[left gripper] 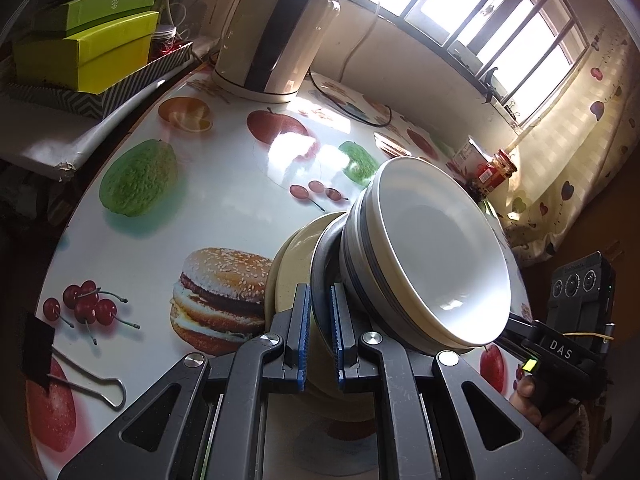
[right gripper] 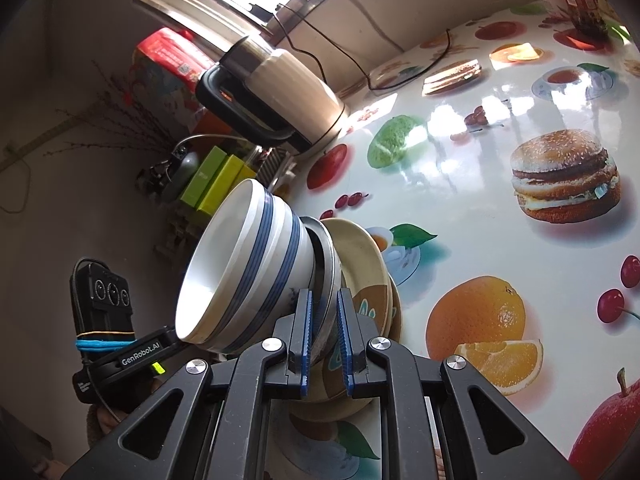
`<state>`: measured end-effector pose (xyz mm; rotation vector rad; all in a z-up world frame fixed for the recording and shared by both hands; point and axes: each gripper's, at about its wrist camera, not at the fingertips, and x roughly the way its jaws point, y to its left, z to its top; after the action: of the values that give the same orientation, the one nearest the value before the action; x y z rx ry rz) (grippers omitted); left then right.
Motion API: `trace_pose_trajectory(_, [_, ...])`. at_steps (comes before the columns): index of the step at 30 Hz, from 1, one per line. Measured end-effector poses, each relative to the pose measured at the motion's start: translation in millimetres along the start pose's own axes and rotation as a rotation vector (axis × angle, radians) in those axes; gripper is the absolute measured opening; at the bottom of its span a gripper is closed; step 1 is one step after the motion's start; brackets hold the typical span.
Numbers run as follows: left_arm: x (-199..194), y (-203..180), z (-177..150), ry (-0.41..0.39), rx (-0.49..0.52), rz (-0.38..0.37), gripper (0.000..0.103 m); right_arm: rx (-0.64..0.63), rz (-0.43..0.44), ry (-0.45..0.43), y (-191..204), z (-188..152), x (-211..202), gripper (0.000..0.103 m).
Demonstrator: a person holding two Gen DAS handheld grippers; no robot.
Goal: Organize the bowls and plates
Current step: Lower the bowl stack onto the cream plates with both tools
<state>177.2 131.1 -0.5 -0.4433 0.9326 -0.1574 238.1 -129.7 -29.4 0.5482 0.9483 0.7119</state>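
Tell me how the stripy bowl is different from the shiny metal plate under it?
The stripy bowl is deep and white with blue bands; the metal plate is shallow, silvery and plain. The bowl is not gripped, while both grippers' jaws close on the metal plate's rim. Both are round and stacked together.

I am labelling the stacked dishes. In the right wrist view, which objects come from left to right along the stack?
Other hand-held gripper → white bowl with blue stripes → metal dish → beige plate → printed orange on the tablecloth.
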Motion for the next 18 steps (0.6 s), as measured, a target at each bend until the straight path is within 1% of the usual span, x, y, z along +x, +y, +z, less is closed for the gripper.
trace_pose_trajectory(18, [1.8, 3.6, 0.5, -0.002, 0.0, -0.009, 0.009, 0.024, 0.002, 0.01, -4.5, 0.0, 6.5, 0.013])
